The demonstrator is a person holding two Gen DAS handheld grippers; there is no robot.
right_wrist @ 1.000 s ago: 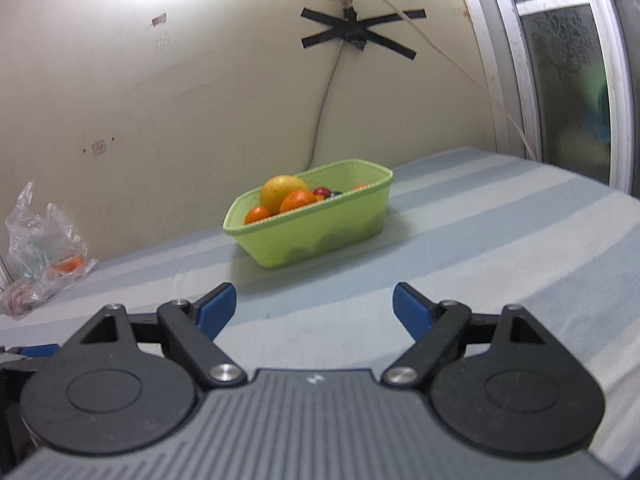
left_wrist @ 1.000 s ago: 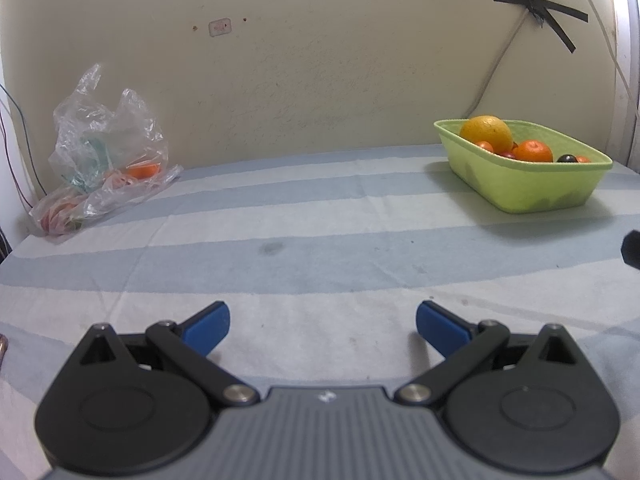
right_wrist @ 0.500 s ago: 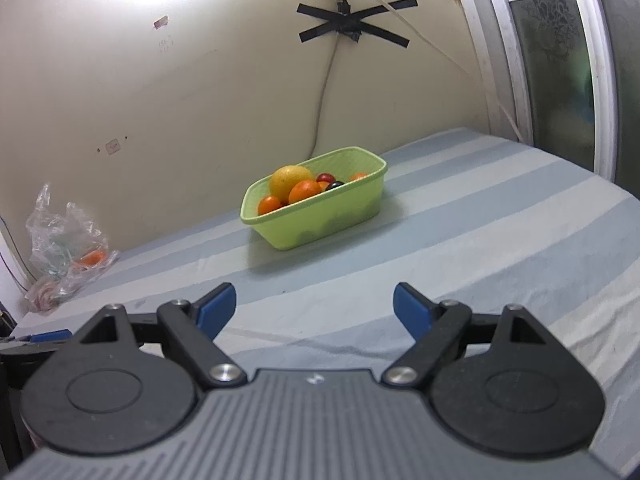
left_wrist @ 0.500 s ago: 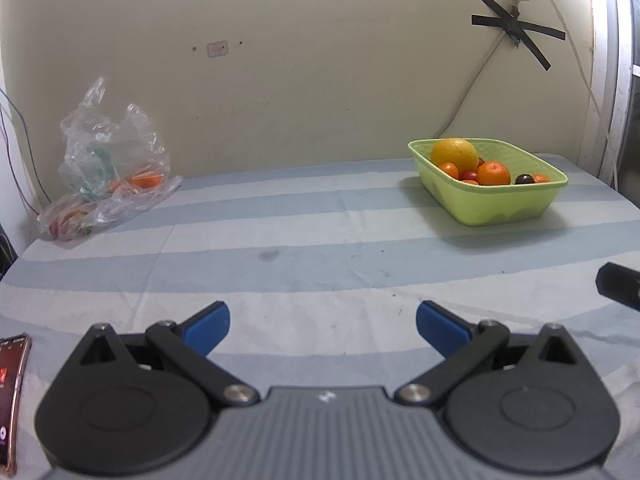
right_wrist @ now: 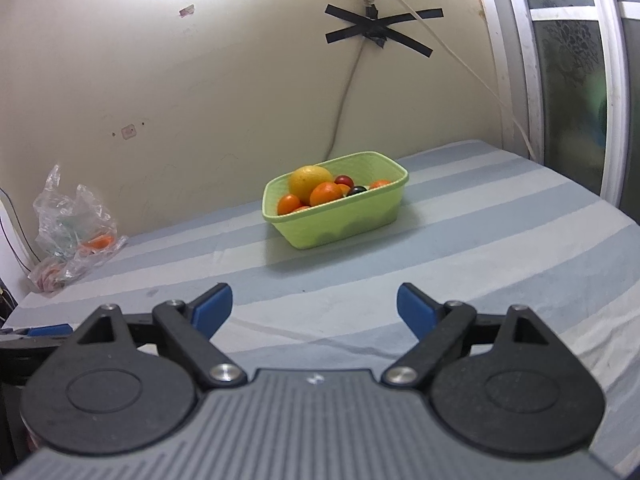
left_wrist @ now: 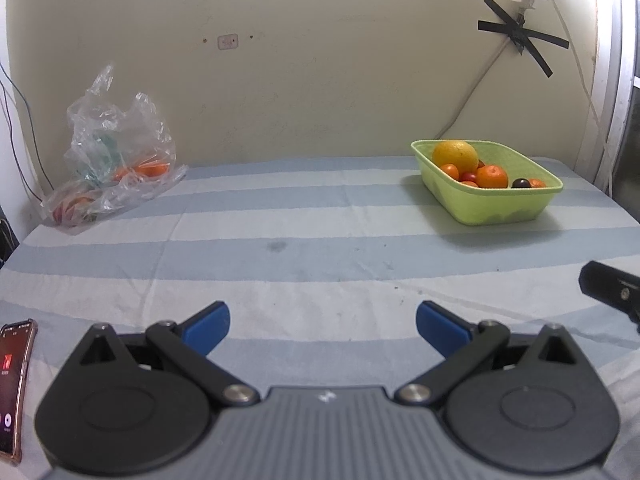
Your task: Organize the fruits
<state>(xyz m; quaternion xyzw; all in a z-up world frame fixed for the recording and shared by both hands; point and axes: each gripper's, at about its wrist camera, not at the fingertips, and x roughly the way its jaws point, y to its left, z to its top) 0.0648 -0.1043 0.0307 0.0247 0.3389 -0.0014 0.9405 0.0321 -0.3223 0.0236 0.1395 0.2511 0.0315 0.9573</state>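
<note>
**Both tools empty above the striped cloth; fruit gathered in the green basket**

The left tool (left_wrist: 323, 322) hovers over the blue-and-white striped cloth (left_wrist: 304, 256) with its blue-tipped jaws spread wide and nothing between them. The right tool (right_wrist: 315, 306) is likewise spread apart and empty; its jaws have just been opening further, with only bare cloth visible between them. A dark part of the right tool enters the left wrist view at the right edge.

The green basket (right_wrist: 340, 224) stands on the cloth near the back wall, well apart from both tools. It holds a large yellow-orange citrus (right_wrist: 311, 179), several small oranges (right_wrist: 325, 193), a red fruit (right_wrist: 343, 180) and a small dark fruit (right_wrist: 356, 190), possibly a grape or plum; the view is too coarse to tell.

At the far left corner, against the wall, lies a crumpled clear plastic bag (left_wrist: 116, 156) with at least one orange fruit (left_wrist: 150, 169) inside it. A phone (left_wrist: 14, 384) with a lit screen lies on the cloth at the left edge, beside the left tool. Black tape (right_wrist: 380, 30) crosses over a cable on the wall above the basket.
</note>
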